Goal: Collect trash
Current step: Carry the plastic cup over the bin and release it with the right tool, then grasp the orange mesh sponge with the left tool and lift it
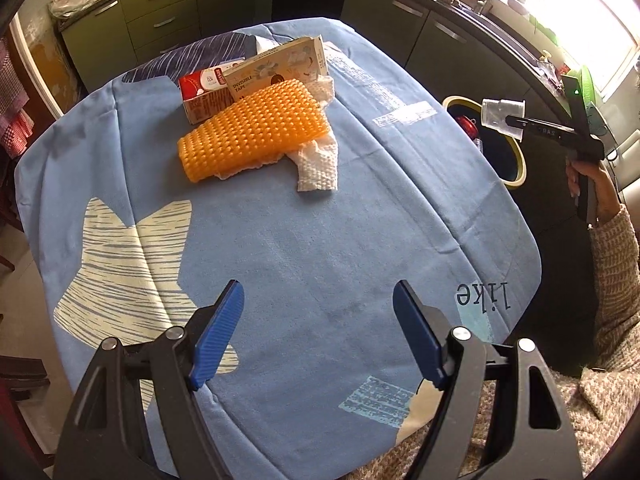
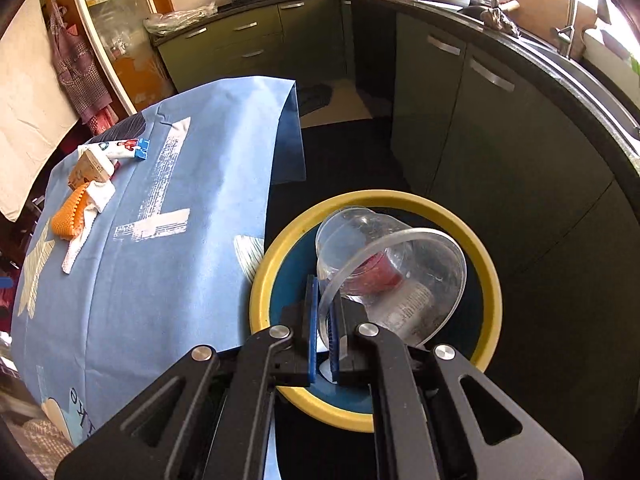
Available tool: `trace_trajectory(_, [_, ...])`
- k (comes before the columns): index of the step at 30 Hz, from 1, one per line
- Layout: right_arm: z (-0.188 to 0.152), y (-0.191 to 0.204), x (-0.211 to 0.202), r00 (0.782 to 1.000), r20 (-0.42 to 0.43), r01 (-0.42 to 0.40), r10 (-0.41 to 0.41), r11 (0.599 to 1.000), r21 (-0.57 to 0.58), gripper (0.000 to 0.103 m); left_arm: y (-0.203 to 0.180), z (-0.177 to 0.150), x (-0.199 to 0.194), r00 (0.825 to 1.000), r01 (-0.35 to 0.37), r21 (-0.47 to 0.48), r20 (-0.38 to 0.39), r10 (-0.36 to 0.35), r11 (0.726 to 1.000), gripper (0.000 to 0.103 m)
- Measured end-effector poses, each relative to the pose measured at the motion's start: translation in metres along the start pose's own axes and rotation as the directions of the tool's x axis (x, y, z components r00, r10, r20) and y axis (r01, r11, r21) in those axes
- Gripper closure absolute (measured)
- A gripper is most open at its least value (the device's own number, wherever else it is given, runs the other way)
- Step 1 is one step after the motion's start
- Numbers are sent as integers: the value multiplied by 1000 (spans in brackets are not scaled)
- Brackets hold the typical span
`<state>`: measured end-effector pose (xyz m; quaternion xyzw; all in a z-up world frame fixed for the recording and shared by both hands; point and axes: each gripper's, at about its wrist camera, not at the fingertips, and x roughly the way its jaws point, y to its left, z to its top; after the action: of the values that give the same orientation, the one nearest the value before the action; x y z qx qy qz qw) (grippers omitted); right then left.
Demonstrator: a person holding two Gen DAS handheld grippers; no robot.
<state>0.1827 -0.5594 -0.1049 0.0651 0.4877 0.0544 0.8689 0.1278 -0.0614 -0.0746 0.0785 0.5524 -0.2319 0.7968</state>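
My right gripper (image 2: 325, 300) is shut on the rim of a clear plastic cup (image 2: 384, 264) and holds it over the yellow-rimmed bin (image 2: 276, 264) beside the table; the cup (image 1: 502, 114) and the bin (image 1: 518, 168) also show in the left wrist view. Red trash lies inside the bin. My left gripper (image 1: 318, 312) is open and empty above the near part of the blue tablecloth. On the table's far side lie an orange bumpy sheet (image 1: 256, 128), a white paper towel (image 1: 318, 164), a tape box (image 1: 280, 66) and a red carton (image 1: 204, 92).
The table has a blue cloth (image 1: 320, 232) with white prints. Dark green kitchen cabinets (image 2: 480, 120) curve around behind the bin, with a counter and sink above. A person's arm in a knit sleeve (image 1: 616, 280) is at the right.
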Motion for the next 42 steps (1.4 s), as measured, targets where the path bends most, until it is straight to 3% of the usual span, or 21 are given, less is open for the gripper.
trace_trajectory(2, [0,1,12,999,-50,-12,13,1000,14,92,1,0,2,1000,-2,-2,-7,2,1000,30])
trace_trajectory(3, [-2,-1,14,998,-67,6,-4,1000,25,76,2,-1,2,1000,-4,-1,-10,4,1000,30])
trace_trajectory(5, [-2,-5,10,998,-55,37,-35,999,38,57,5,-1,4,1000,-6,-3,-14,6,1000,29])
trace_trajectory(10, [-6,-11,-14,998,-22,63,-61,995,71,56,19,10,6,1000,16,-6,8,-16,1000,29])
trace_trajectory(12, [-7,-7,-19,998,-18,62,-61,996,66,50,22,19,6,999,8,25,31,-9,1000,29])
trace_trajectory(15, [-11,2,-25,999,-5,42,-42,998,50,49,20,37,9,994,-61,140,96,48,988,21])
trace_trajectory(18, [-13,14,-26,1000,0,15,-15,999,31,49,18,57,19,985,-133,284,148,94,950,20])
trace_trajectory(20, [-14,21,-24,1000,-3,5,-5,1000,18,49,20,73,32,985,-142,352,139,98,925,20])
trace_trajectory(22, [-15,25,-23,1000,-9,-2,2,1000,10,49,25,88,46,992,-103,389,106,67,915,20])
trace_trajectory(30, [-20,31,-19,999,-31,-12,12,1000,1,48,32,118,87,999,-39,444,33,27,895,21])
trace_trajectory(32, [-19,31,-18,999,-35,-13,13,1000,-3,47,32,120,91,999,-41,450,24,34,892,24])
trace_trajectory(38, [-18,36,-12,999,-38,-32,31,999,-7,47,37,121,98,1000,-18,432,8,17,902,48])
trace_trajectory(42, [-19,40,-11,999,-37,-40,39,999,-17,47,36,116,84,999,-10,428,38,-7,904,76])
